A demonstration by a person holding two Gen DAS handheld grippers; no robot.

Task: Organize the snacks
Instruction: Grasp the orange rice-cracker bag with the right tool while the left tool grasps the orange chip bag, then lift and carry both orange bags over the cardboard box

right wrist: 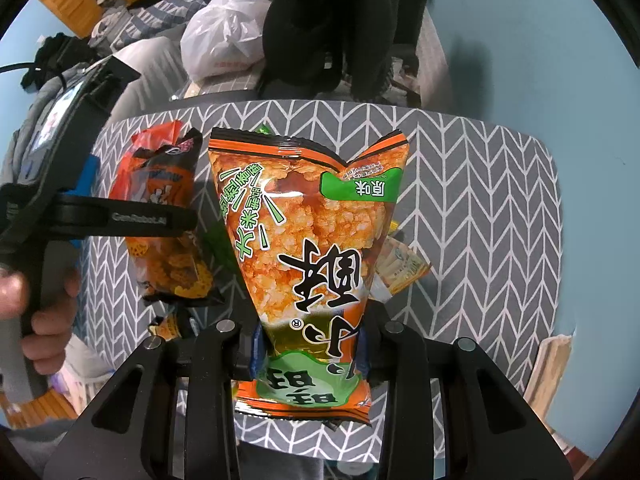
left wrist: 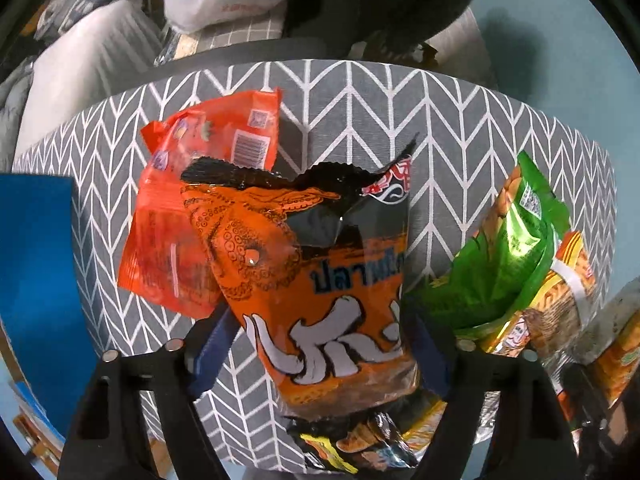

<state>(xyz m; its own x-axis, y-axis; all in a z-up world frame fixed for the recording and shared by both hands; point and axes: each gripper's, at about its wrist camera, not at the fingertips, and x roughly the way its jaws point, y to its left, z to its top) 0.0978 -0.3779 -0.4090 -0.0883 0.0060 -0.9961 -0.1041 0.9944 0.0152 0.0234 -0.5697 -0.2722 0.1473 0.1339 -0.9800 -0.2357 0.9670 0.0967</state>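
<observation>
My left gripper [left wrist: 320,344] is shut on an orange and black snack bag with an octopus print [left wrist: 312,280] and holds it above the grey chevron cloth [left wrist: 360,100]. A red-orange packet [left wrist: 188,208] lies behind it on the left. A green bag [left wrist: 508,248] and a yellow-orange packet [left wrist: 568,292] lie on the right. My right gripper [right wrist: 308,344] is shut on an orange and green rice-cracker bag [right wrist: 308,240], held above the cloth [right wrist: 480,200]. The left gripper with its octopus bag [right wrist: 168,232] shows at the left of the right wrist view.
The cloth covers a small table with rounded corners over a light blue floor [right wrist: 560,60]. A blue object [left wrist: 36,280] stands at the left edge. A white plastic bag [right wrist: 228,40] and dark clothing [right wrist: 340,20] lie behind the table. More packets [left wrist: 352,444] lie under the left gripper.
</observation>
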